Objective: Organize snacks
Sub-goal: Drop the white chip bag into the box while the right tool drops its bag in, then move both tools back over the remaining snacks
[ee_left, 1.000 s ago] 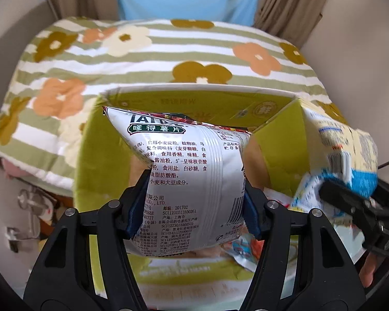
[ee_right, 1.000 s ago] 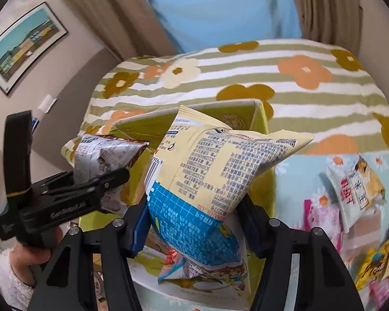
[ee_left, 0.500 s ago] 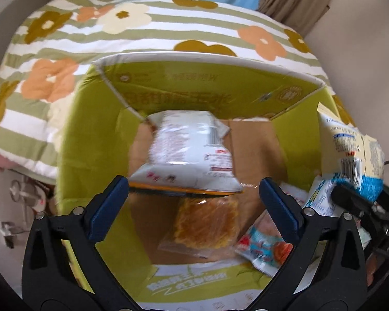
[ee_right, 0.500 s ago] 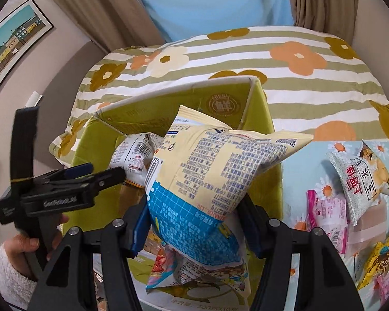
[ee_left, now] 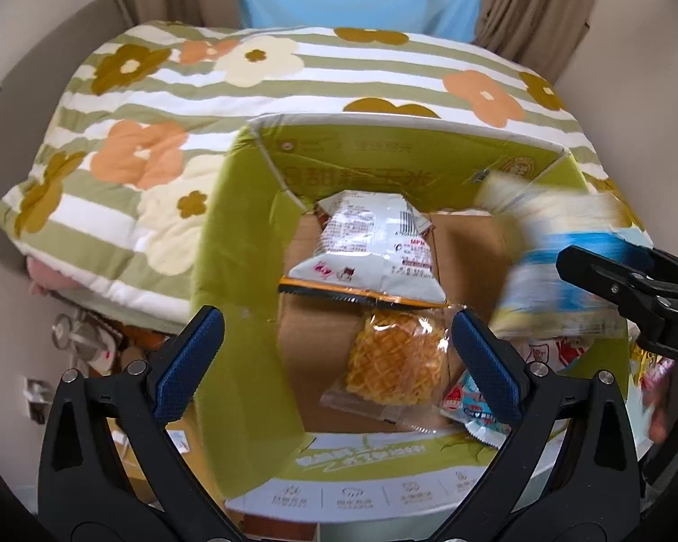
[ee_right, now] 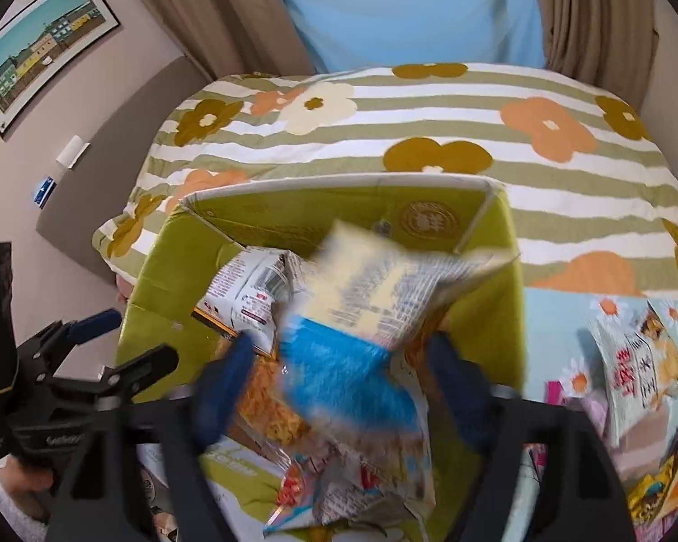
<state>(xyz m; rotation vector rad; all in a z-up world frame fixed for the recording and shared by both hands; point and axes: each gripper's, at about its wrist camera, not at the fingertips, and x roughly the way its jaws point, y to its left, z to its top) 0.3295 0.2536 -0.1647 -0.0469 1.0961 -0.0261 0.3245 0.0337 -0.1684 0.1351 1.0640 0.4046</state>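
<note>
A green cardboard box (ee_left: pixel 230 271) stands open by the bed; it also shows in the right wrist view (ee_right: pixel 158 280). My left gripper (ee_left: pixel 334 361) is open and empty above it. The white snack bag (ee_left: pixel 366 253) lies inside the box, above a clear pack of yellow waffle crackers (ee_left: pixel 393 361). My right gripper (ee_right: pixel 343 388) has its jaws spread, and the yellow-and-blue snack bag (ee_right: pixel 366 316) sits blurred between them, over the box. That bag shows at the right in the left wrist view (ee_left: pixel 560 253).
A striped floral quilt (ee_right: pixel 429 135) covers the bed behind the box. More snack packets (ee_right: pixel 637 361) lie on a light blue floral cloth at the right. Small packets (ee_left: pixel 474 406) lie in the box's near corner.
My left gripper opened and the white bag dropped into the box. My right gripper's jaws have just spread and the yellow-and-blue bag is blurred and moving down over the box.
</note>
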